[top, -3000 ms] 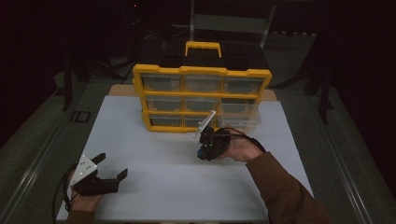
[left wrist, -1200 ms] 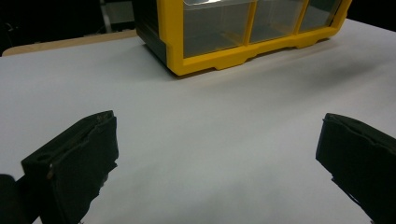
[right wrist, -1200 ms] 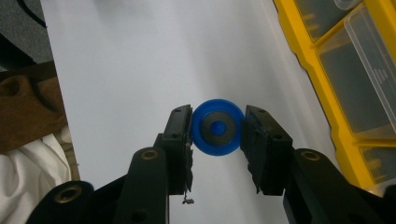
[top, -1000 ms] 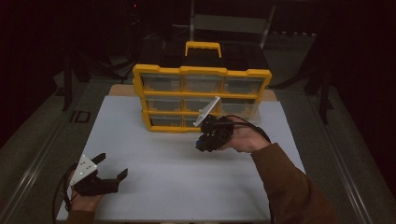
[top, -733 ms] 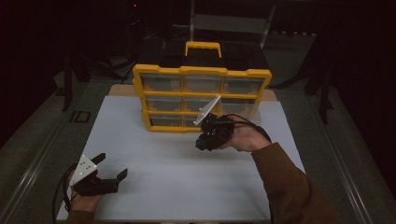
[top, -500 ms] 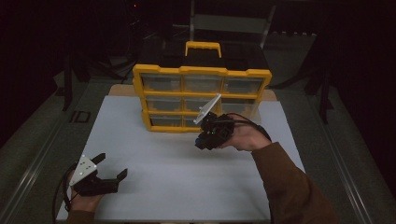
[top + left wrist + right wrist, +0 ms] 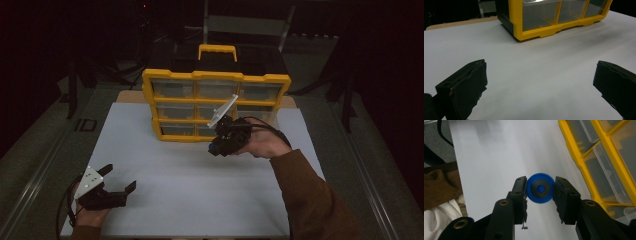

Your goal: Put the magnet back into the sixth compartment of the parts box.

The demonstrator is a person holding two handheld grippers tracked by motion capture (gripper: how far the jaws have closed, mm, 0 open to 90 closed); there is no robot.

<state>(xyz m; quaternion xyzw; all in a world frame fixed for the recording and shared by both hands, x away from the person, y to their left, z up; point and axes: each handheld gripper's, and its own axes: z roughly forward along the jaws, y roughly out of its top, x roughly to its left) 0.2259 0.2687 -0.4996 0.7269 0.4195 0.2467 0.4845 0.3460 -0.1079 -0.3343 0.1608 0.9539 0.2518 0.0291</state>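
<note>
The left gripper (image 7: 111, 184) rests low at the near left of the table (image 7: 200, 190), held in the person's left hand (image 7: 89, 216). Its fingers (image 7: 464, 86) stand wide apart with nothing between them, bare white table showing in the gap.

Farther in, at mid-table, the right gripper (image 7: 539, 192) is held above the table just in front of the organizer (image 7: 216, 102). Its fingers (image 7: 520, 195) are clamped on a small blue disc (image 7: 540, 188), one pad on each side of its rim. The disc has a dark grey ring inside and a blue centre, and it hangs clear of the table.

The high view places the right hand (image 7: 262, 142) and its gripper close to the organizer's lower drawers, but there the disc is too small and dark to make out; the right gripper view shows it plainly between the pads, with clear drawers (image 7: 609, 177) in their yellow frame running along one side. The left gripper view gives the organizer's bottom row from table level: clear drawers in a yellow frame standing on the white top, well beyond the open fingers. The high view alone shows the organizer whole, with its yellow handle (image 7: 217, 51) at the back.
</note>
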